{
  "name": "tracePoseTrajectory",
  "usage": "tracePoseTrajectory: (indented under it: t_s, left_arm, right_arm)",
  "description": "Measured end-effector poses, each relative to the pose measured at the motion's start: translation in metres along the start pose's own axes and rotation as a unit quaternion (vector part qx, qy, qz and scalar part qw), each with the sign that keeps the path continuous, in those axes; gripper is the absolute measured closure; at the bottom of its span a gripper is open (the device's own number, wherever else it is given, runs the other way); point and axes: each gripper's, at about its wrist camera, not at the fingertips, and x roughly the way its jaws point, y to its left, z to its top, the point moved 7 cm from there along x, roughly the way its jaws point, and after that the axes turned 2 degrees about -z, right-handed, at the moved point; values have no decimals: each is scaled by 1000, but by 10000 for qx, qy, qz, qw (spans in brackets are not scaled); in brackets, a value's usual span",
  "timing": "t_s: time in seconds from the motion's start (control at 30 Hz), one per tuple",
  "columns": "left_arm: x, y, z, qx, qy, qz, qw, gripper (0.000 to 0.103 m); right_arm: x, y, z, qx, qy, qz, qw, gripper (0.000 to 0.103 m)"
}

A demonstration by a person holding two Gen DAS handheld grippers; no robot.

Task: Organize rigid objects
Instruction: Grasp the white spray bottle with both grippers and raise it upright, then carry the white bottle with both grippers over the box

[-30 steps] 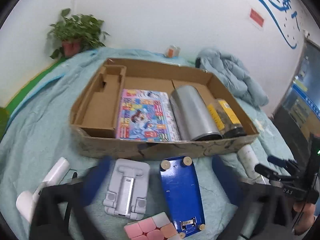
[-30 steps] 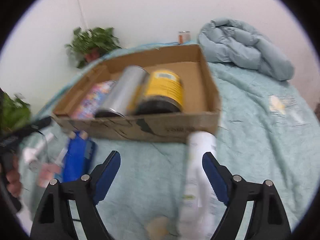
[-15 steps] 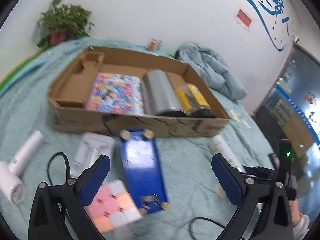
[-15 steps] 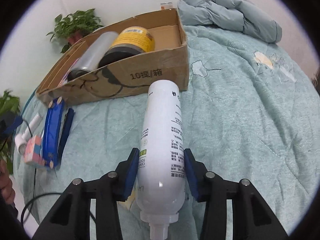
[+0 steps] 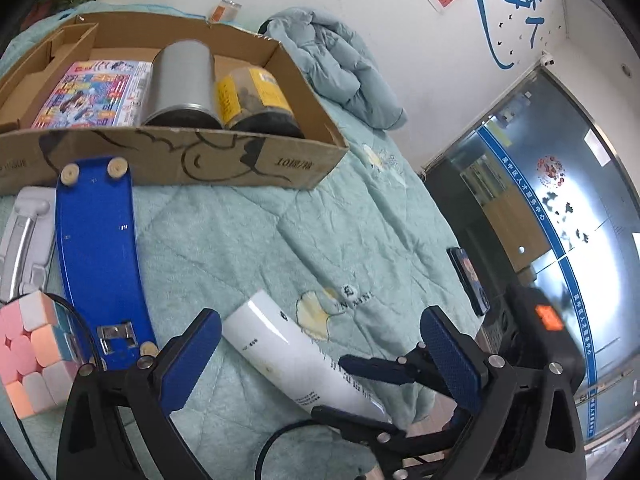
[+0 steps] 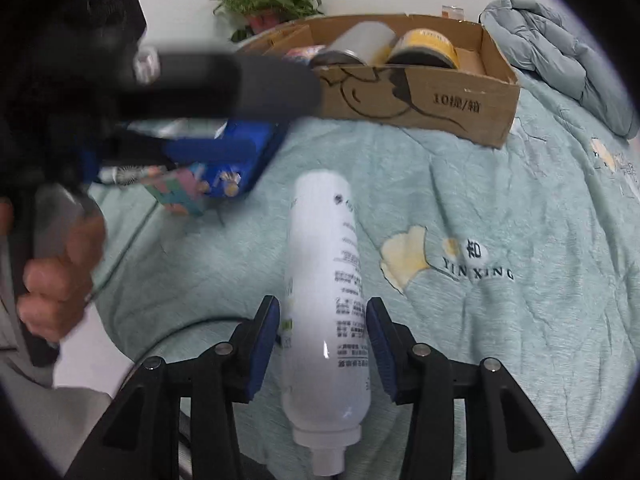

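My right gripper (image 6: 322, 342) is shut on a white bottle (image 6: 324, 280), which points toward the cardboard box (image 6: 440, 104). The bottle also shows in the left wrist view (image 5: 296, 360), held near its cap end by the right gripper (image 5: 352, 388). My left gripper (image 5: 320, 356) is open and empty, its fingers either side of the bottle without touching it. The box (image 5: 240, 160) holds a colourful book (image 5: 92, 92), a silver can (image 5: 184, 80) and a yellow-labelled jar (image 5: 252, 100).
On the green quilt lie a blue board (image 5: 96, 248), a pastel cube (image 5: 28, 348) and a white stand (image 5: 24, 236). A folded quilt (image 5: 340, 72) lies right of the box. A black cable (image 5: 280, 440) runs near the front. A phone (image 5: 468, 284) sits at the bed's right edge.
My left gripper has swung right and lower, over the white bottle. My right gripper stays shut on the bottle and has drawn back from the box.
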Motion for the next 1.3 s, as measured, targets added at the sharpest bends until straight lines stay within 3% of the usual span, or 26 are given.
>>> tracePoseTrajectory:
  t_s: [0.1, 0.27, 0.53, 0.7, 0.83, 1.07, 1.17, 1.3]
  left_arm:
    - [0, 5, -8, -157, 157, -28, 9997, 13]
    - [-1, 13, -29, -341, 364, 65, 9987, 21]
    - [24, 26, -53, -655, 788, 93, 9947, 33]
    - [37, 42, -56, -793, 919, 145, 9925, 52]
    - [38, 43, -56, -641, 858, 167, 9941, 53]
    - [33, 42, -50, -566, 666, 161, 9960, 54]
    - [20, 32, -41, -337, 450, 253, 9981, 57]
    - [-3, 17, -15, -100, 131, 170, 9997, 61]
  right_arm:
    - [-4, -6, 6, 264, -36, 243, 9993, 58]
    - [5, -6, 5, 209, 152, 237, 9994, 55]
    - [14, 11, -3, 447, 278, 1128, 9922, 55]
    - [16, 7, -1, 671, 268, 1260, 9894, 55]
    - [27, 10, -4, 852, 432, 1264, 9874, 54]
    - [29, 17, 3, 642, 365, 727, 9946, 56]
    - [24, 22, 11, 442, 234, 386, 9980, 57]
    - [10, 18, 32, 508, -108, 410, 9978, 60]
